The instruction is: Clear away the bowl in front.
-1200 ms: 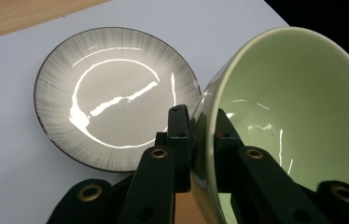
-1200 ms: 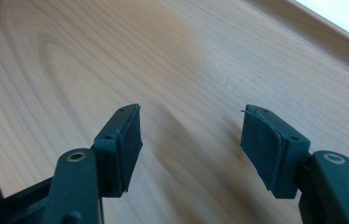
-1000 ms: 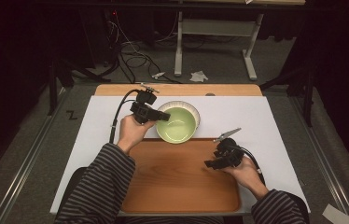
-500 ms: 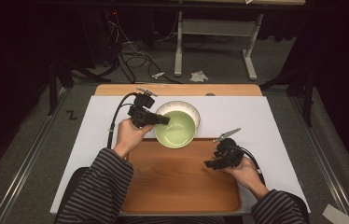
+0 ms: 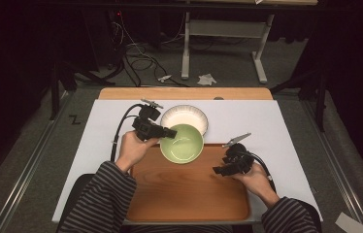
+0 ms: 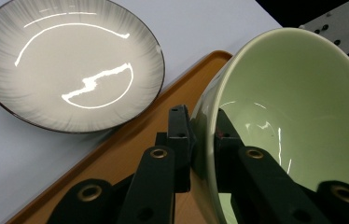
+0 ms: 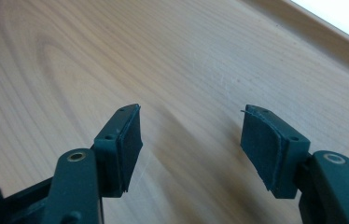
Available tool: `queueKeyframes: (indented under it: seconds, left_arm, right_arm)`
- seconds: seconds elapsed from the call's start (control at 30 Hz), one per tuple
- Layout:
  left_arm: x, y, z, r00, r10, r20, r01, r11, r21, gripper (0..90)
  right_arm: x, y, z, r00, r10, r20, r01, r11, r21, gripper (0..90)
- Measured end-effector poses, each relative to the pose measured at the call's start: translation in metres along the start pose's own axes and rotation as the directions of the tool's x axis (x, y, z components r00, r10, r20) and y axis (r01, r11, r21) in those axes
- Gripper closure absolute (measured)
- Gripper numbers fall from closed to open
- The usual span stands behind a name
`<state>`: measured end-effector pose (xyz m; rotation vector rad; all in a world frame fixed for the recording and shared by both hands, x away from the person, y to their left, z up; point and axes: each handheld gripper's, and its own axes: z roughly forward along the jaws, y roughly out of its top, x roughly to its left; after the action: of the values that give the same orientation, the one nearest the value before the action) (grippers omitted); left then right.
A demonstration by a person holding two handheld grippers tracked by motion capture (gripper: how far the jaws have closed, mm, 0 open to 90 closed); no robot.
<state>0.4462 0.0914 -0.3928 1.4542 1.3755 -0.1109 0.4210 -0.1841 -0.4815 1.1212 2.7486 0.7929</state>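
My left gripper [image 5: 169, 132] is shut on the rim of a pale green bowl [image 5: 182, 143]. The bowl hangs over the far edge of a wooden tray [image 5: 184, 194]. In the left gripper view the jaws pinch the green bowl's [image 6: 294, 121] wall, one pad inside and one outside; my left gripper [image 6: 204, 140] holds it tilted. A white dish with a dark rim [image 5: 184, 118] [image 6: 65, 65] lies on the white table cover just beyond the bowl. My right gripper [image 5: 219, 170] stands open low over the tray's right part, and my right gripper [image 7: 191, 140] has bare wood between its pads.
A white cover [image 5: 267, 121] lies over the wooden table. The tray's raised rim [image 7: 312, 28] runs near the right gripper. Each gripper trails a black cable. Beyond the table are a grey floor, cables and a stand's white legs [image 5: 223, 34].
My left gripper has carried the green bowl toward the person, off the white dish and over the tray's far edge. The right gripper has stayed in place.
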Motion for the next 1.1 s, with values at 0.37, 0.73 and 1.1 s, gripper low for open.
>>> queueKeyframes:
  seconds: [0.37,0.73,1.1]
  left_arm:
    - [0.003,-0.015,0.0,0.9999,0.008,-0.013,-0.007,0.9992,0.04,82.2]
    - [0.007,-0.032,0.006,0.9999,0.007,-0.012,-0.006,0.996,0.089,82.2]
    - [0.015,-0.043,0.018,0.9993,0.01,-0.035,-0.007,0.994,0.109,82.2]
  right_arm:
    - [-0.001,0.0,-0.002,1.0,0.008,0.0,-0.008,1.0,-0.003,39.8]
    - [-0.001,0.0,-0.003,0.9999,0.011,0.002,-0.011,1.0,-0.007,39.8]
    - [-0.003,0.0,-0.003,1.0,0.004,0.002,-0.004,1.0,-0.012,39.9]
